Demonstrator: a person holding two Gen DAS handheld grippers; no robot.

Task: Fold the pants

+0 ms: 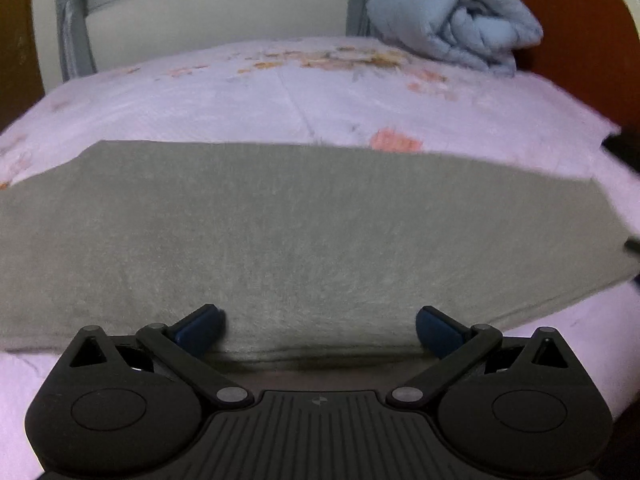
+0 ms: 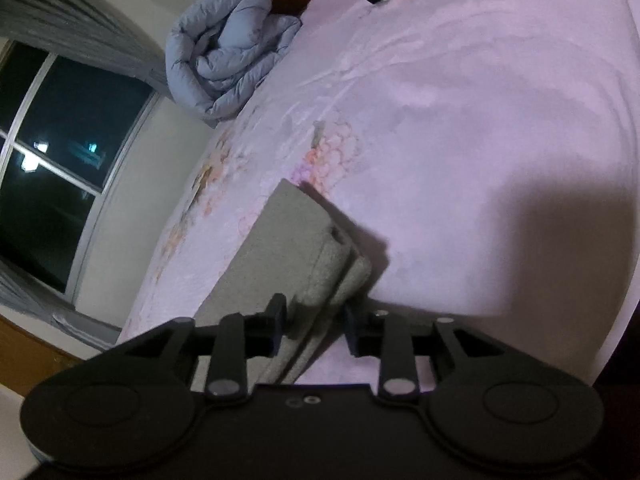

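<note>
Grey-green pants (image 1: 304, 232) lie flat across the pink floral bedsheet (image 1: 280, 92), folded lengthwise into a long band. My left gripper (image 1: 320, 328) is open, its blue-padded fingers spread wide over the near edge of the pants, holding nothing. In the right wrist view the pants (image 2: 288, 248) show as a doubled layer with a stacked end. My right gripper (image 2: 314, 324) is closed on the near edge of that doubled layer, the fabric pinched between its fingers.
A rolled light-blue quilt (image 1: 460, 24) sits at the far side of the bed (image 2: 480, 120), also in the right wrist view (image 2: 228, 56). A brown headboard (image 1: 580, 32) stands at right. A window with grey curtains (image 2: 60, 120) is behind the bed.
</note>
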